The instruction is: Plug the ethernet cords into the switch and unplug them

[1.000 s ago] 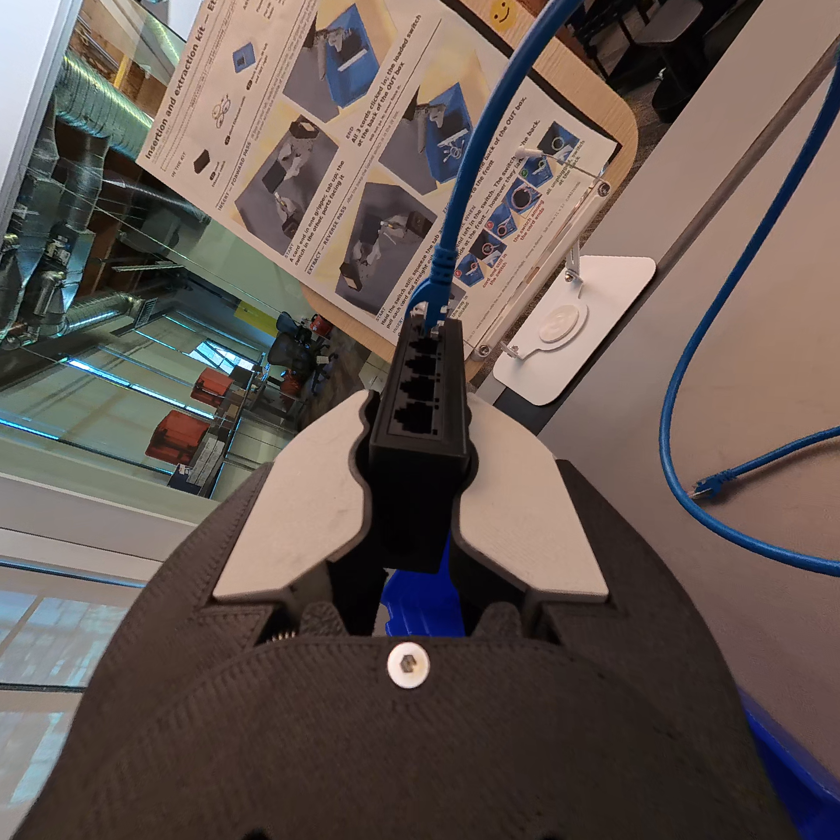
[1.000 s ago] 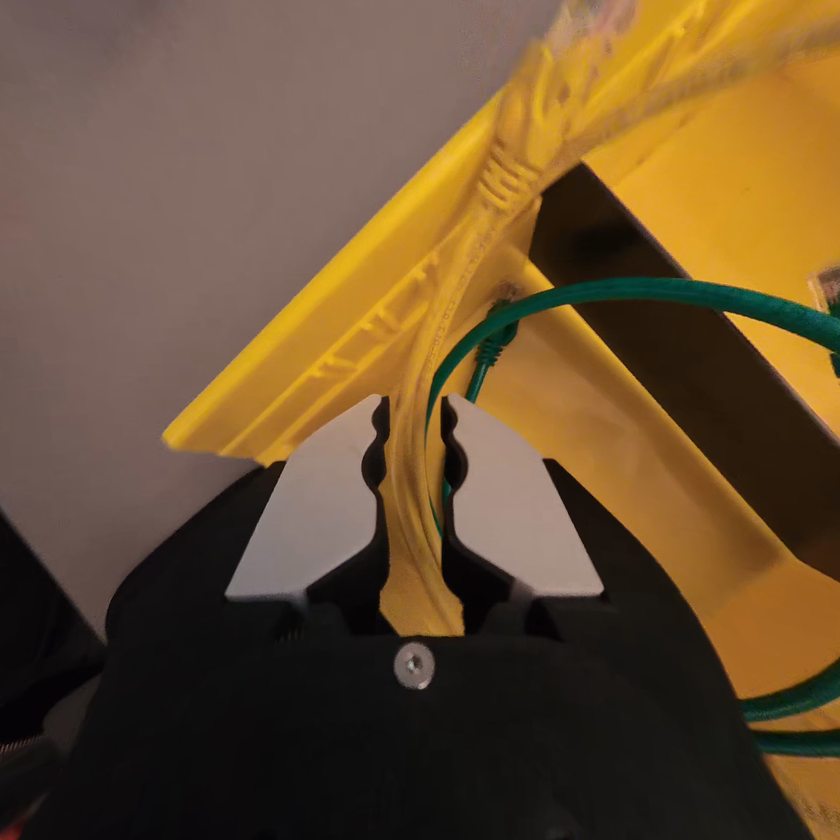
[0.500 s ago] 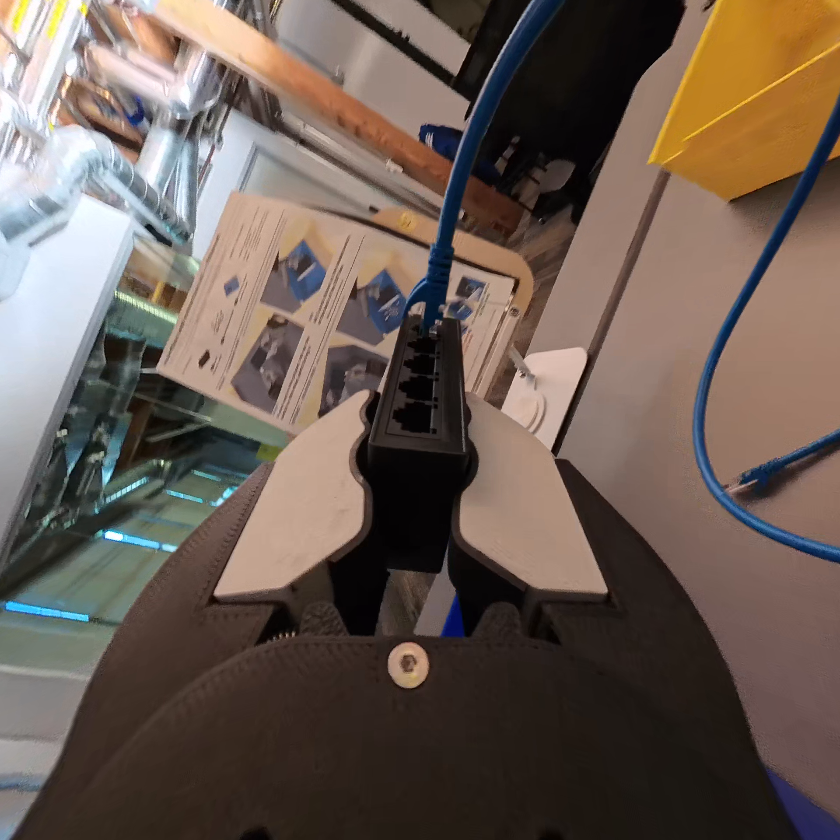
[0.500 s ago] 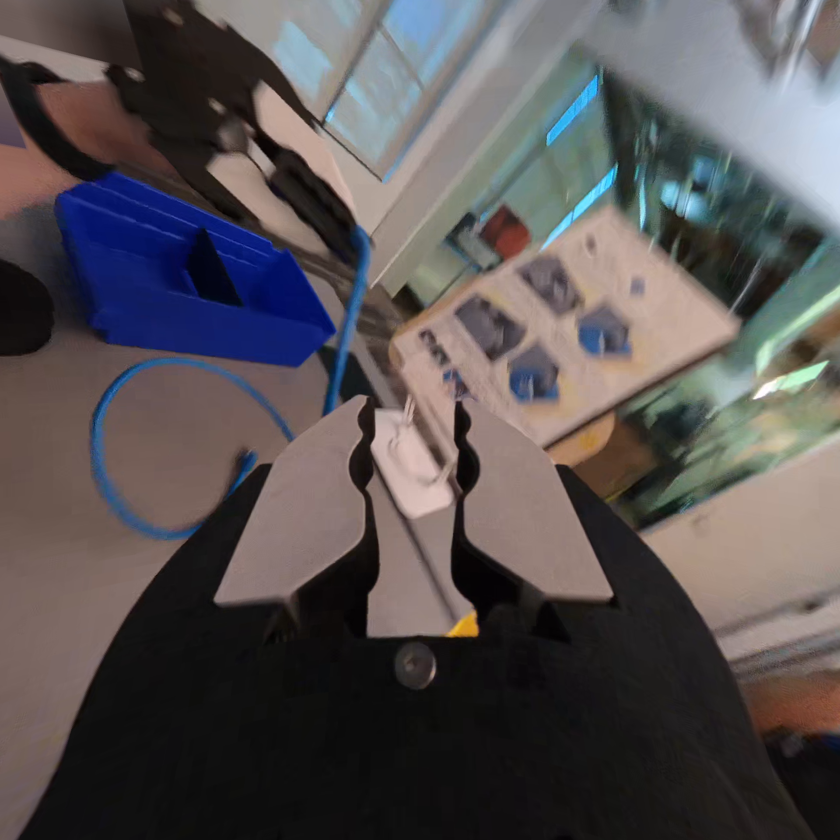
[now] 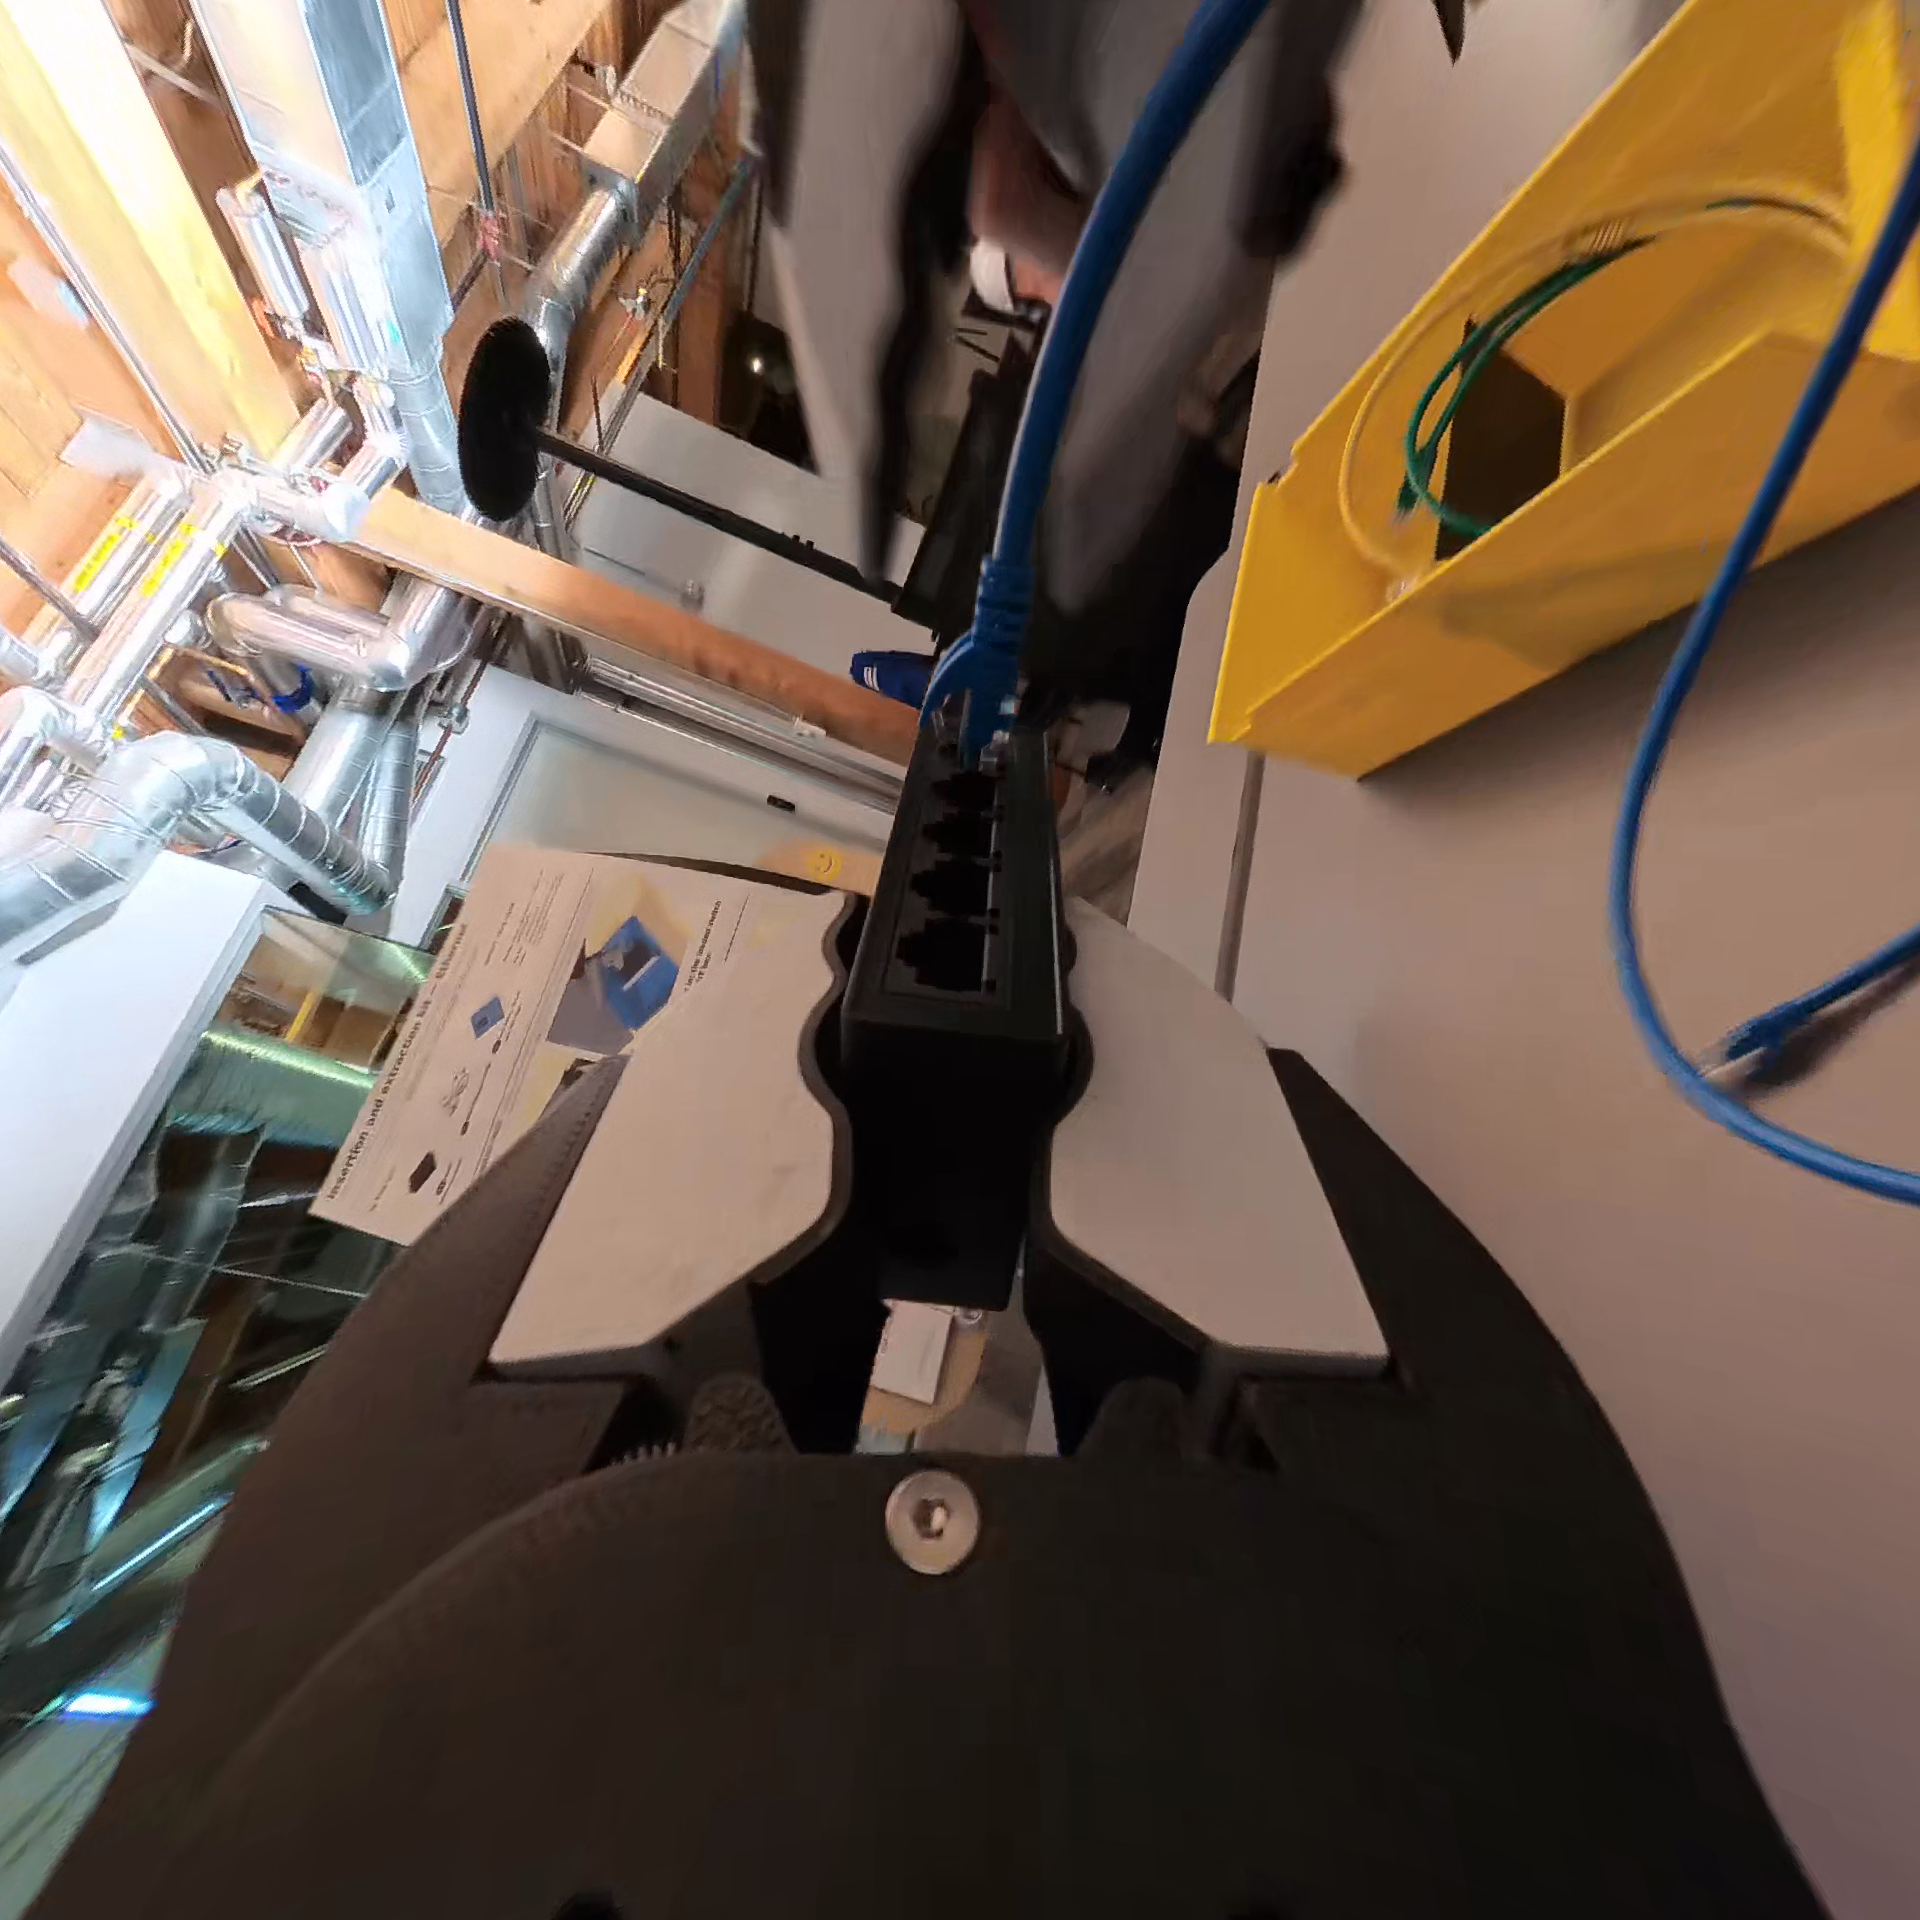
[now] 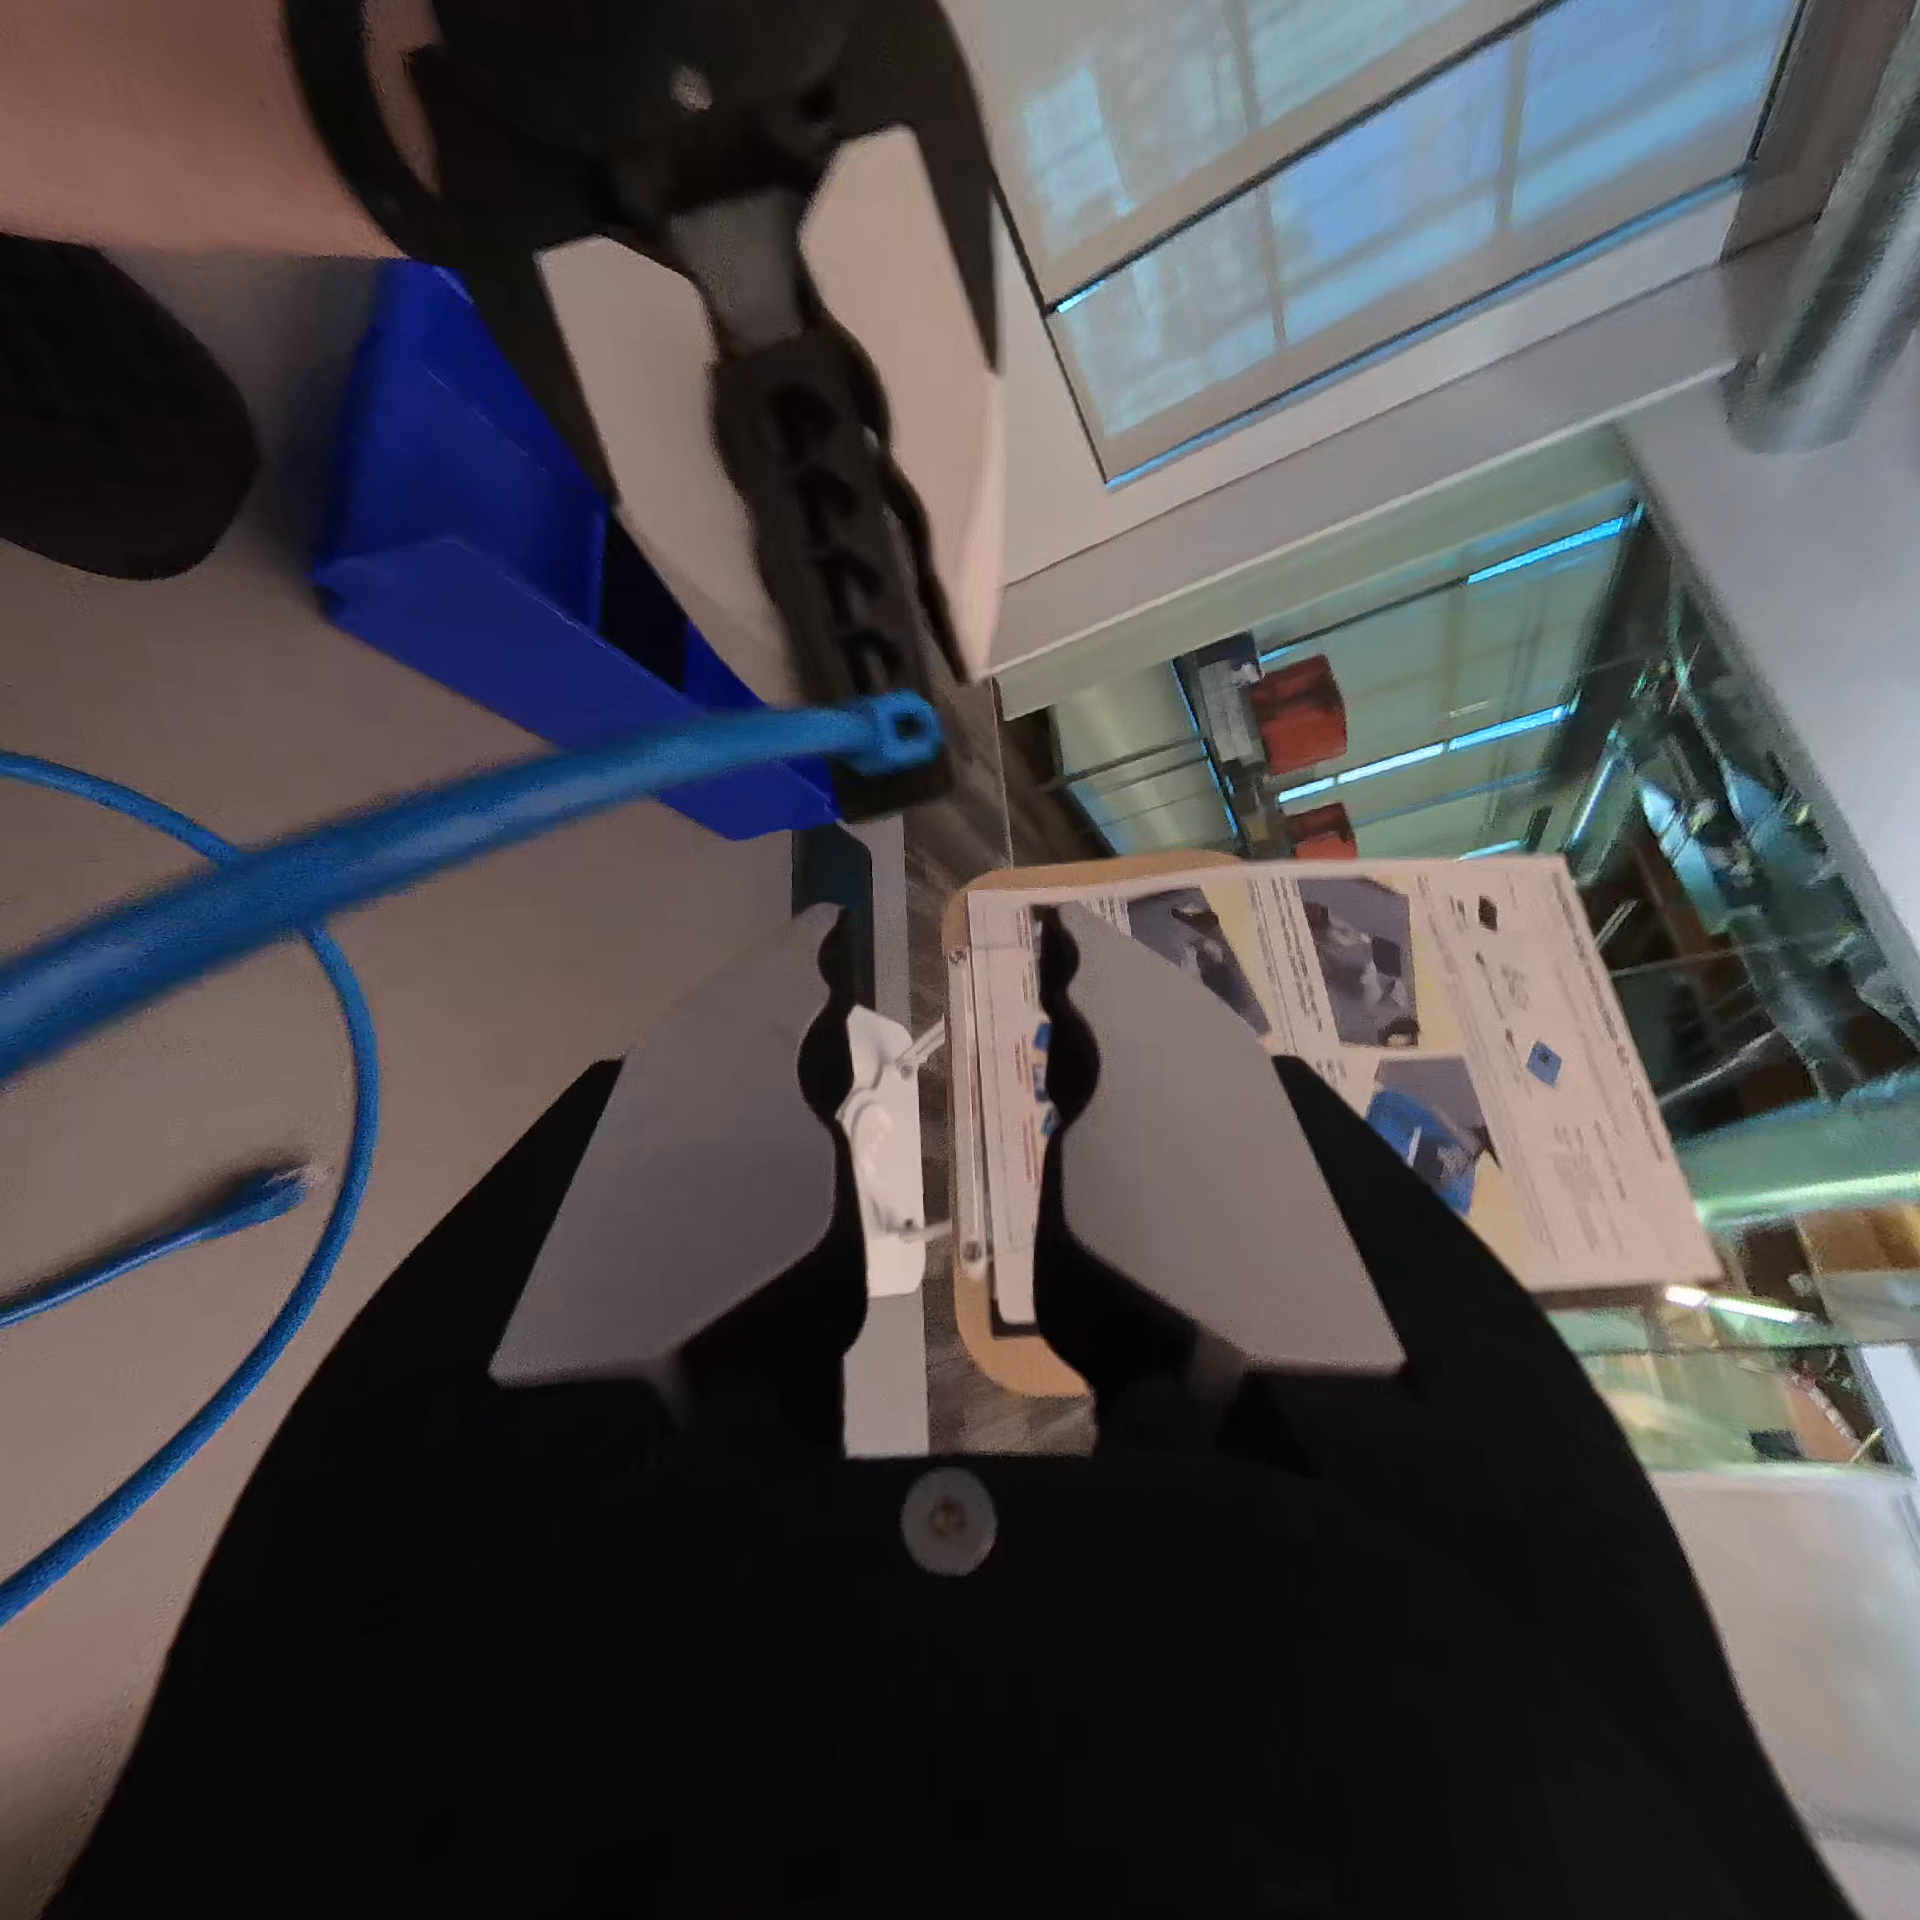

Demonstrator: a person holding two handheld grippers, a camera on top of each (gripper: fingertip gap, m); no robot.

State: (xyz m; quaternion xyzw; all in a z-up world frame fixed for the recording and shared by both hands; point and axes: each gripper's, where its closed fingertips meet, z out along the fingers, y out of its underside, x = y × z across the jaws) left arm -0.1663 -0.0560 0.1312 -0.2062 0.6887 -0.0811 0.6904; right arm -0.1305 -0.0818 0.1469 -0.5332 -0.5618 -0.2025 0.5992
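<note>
My left gripper [image 5: 956,920] is shut on the black switch [image 5: 961,1049] and holds it in the air, ports facing up. A blue ethernet cord [image 5: 1049,343] is plugged into the switch's farthest port. Its other plug [image 5: 1756,1039] lies loose on the grey table. My right gripper [image 6: 940,925] is open and empty. In its view the left gripper [image 6: 769,156] and the switch [image 6: 831,520] are close ahead, and the blue cord's plug [image 6: 894,727] sits in the end port. A yellow cord [image 5: 1361,457] and a green cord [image 5: 1444,416] lie in the yellow bin [image 5: 1475,623].
A blue bin [image 6: 457,582] stands on the table behind the left gripper. An instruction sheet on a wooden board [image 6: 1351,1039] stands on a white base [image 6: 883,1153] at the table's edge. A person's body [image 5: 935,156] is blurred behind the cord. Spacing between my two grippers at the tips: around 6 centimetres.
My right gripper has let go of the yellow cord in the yellow bin and swung over to face the switch. My left gripper has turned with the switch toward the yellow bin.
</note>
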